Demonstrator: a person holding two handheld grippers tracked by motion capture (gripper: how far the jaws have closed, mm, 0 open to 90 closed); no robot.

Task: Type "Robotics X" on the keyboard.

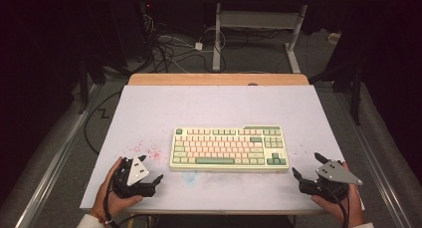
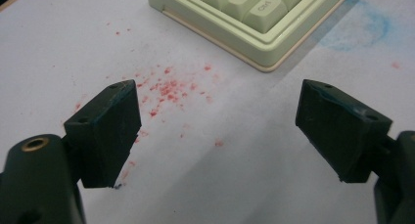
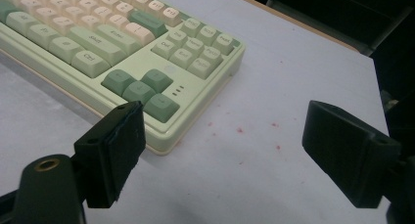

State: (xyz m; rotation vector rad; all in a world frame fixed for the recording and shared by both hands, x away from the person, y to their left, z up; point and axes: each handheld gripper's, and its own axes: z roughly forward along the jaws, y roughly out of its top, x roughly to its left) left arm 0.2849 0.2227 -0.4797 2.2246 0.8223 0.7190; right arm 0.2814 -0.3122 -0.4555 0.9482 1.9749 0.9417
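Keyboard (image 1: 228, 148) sits centred on surface (image 1: 149, 113), left gripper (image 1: 149, 169) at 8 o'clock, right gripper (image 1: 308, 167) at 4, jaws apart, likely flanking its ends for a two-sided grab.

The table (image 1: 149, 108) has a pale lilac top with a bare wooden strip (image 1: 219, 79) along its 12 o'clock edge. 1 mechanical keyboard (image 1: 228, 148) (cream case, pink and green keycaps) lies flat just toward 6 o'clock of centre. Red specks (image 1: 149, 151) stain the top at the keyboard's 9 o'clock; a faint blue smudge (image 1: 189, 175) lies at its 7 o'clock.
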